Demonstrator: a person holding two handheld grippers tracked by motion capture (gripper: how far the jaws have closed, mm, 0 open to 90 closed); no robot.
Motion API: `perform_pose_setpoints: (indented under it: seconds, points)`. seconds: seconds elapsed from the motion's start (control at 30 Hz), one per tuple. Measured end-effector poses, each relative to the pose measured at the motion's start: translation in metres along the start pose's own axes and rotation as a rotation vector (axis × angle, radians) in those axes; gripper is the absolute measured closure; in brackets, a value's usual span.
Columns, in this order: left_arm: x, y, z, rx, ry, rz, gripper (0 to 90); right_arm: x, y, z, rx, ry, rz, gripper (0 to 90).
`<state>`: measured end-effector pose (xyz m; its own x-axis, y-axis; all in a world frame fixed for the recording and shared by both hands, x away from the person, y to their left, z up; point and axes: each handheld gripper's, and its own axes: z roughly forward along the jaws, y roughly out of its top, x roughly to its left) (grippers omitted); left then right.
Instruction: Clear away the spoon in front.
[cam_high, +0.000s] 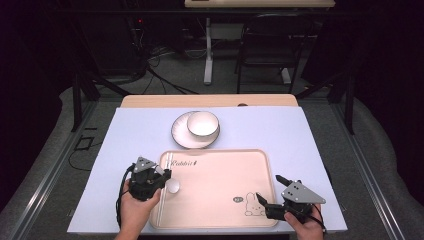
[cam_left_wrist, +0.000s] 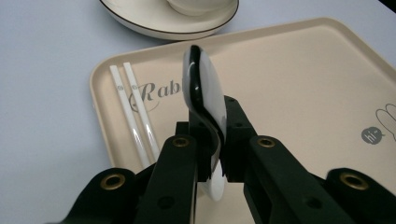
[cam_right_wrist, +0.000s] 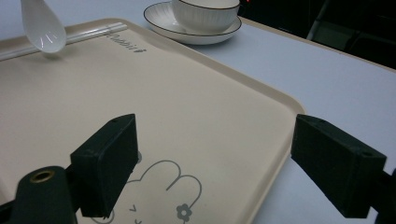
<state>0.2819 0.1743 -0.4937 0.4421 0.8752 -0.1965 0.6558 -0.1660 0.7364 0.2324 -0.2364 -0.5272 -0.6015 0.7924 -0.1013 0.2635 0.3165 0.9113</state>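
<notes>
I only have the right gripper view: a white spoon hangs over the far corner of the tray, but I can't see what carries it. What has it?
Observer: The left gripper; its jaws are shut on the spoon by the handle, bowl end pointing away from the hand.
Operator: Is anything lying on the tray under it?
Observer: Two white chopsticks lie side by side along the tray's left edge, just left of the spoon.
Operator: And the bowl, is it on the tray?
Observer: No. The high view shows the bowl on a plate, on the cloth beyond the tray's far edge.
Operator: My right gripper?
Observer: Open, at the tray's near right corner, by the rabbit print.
</notes>
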Motion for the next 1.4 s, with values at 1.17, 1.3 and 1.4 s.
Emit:
perform_pose_setpoints:
  seconds: [1.17,1.3,1.4]
  points:
    - [0.029,0.021,0.044,0.163,0.023,-0.05,76.7,-0.001,0.0,0.001,0.009,-0.002,0.003,14.6]
    - [0.031,0.022,0.049,0.168,0.011,-0.056,74.8,-0.001,0.0,0.001,0.008,-0.002,0.002,14.6]
    - [0.031,0.023,0.052,0.172,0.011,-0.052,74.1,-0.001,0.0,0.001,0.007,-0.003,0.004,14.6]
